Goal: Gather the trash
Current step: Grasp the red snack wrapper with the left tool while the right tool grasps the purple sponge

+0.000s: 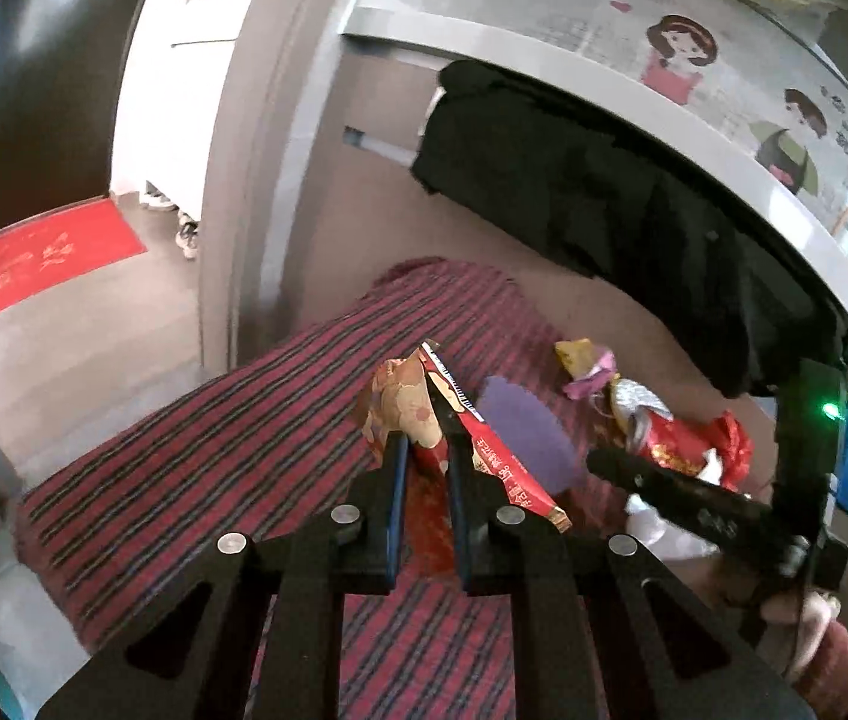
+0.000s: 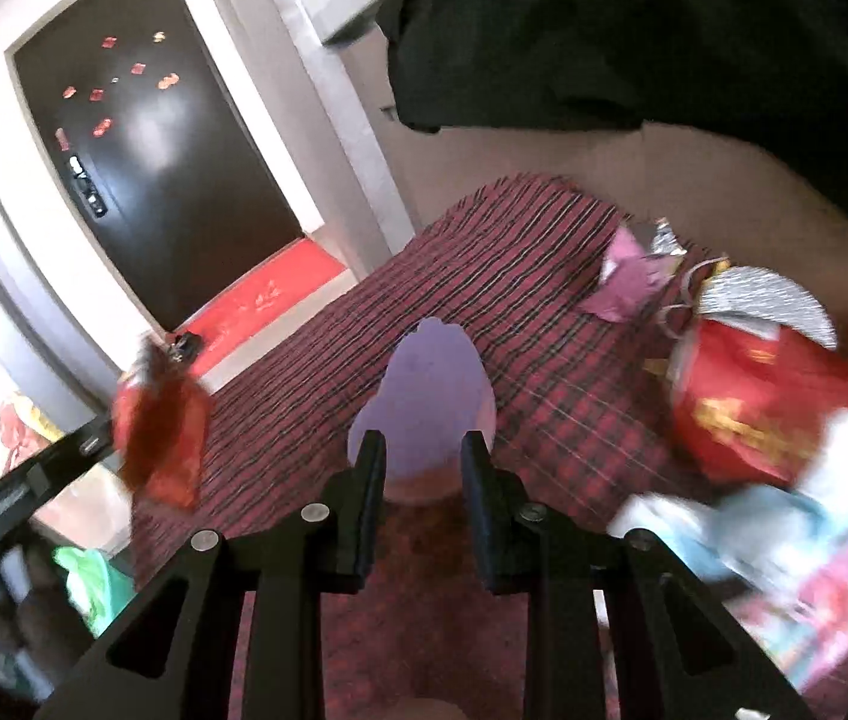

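Note:
My left gripper is shut on a red snack wrapper and holds it above the red striped sofa cover. The same wrapper shows blurred at the left of the right wrist view, in the left gripper's tip. My right gripper is open, its fingers either side of a purple piece of trash that lies on the cover; it also shows in the left wrist view. Further right lie a pink wrapper, a red and silver bag and white and blue papers.
A black coat hangs over the sofa back. A dark door and a red mat are to the left. A green plastic bag sits low on the left, off the sofa's edge.

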Demonstrator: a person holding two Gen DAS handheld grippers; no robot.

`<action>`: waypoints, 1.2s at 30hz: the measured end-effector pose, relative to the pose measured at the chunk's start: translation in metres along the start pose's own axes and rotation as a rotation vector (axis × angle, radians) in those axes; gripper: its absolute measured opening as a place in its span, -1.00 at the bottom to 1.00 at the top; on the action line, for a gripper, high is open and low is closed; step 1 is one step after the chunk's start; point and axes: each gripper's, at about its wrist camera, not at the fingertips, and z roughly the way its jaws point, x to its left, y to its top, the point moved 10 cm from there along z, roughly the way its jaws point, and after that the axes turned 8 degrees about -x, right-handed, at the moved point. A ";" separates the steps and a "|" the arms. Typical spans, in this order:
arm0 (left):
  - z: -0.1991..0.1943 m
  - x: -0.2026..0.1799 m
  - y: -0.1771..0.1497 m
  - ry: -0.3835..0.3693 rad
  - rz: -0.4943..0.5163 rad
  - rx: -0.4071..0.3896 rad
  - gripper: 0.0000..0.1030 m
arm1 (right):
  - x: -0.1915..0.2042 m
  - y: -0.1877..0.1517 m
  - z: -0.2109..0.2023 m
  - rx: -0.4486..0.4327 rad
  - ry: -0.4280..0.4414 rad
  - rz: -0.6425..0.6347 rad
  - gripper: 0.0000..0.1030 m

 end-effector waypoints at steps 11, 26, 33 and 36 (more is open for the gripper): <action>-0.005 0.030 0.002 0.033 -0.049 -0.007 -0.74 | 0.007 0.006 0.024 0.015 0.011 0.045 -0.49; -0.020 0.051 -0.009 0.050 -0.092 0.006 -0.74 | 0.068 0.017 0.020 -0.074 -0.045 -0.206 -0.31; -0.020 0.053 -0.013 0.039 -0.100 0.016 -0.74 | 0.036 0.012 0.016 -0.080 -0.098 -0.085 -0.22; -0.017 0.053 -0.015 0.036 -0.104 0.024 -0.74 | 0.017 0.010 0.016 -0.071 -0.095 -0.002 -0.22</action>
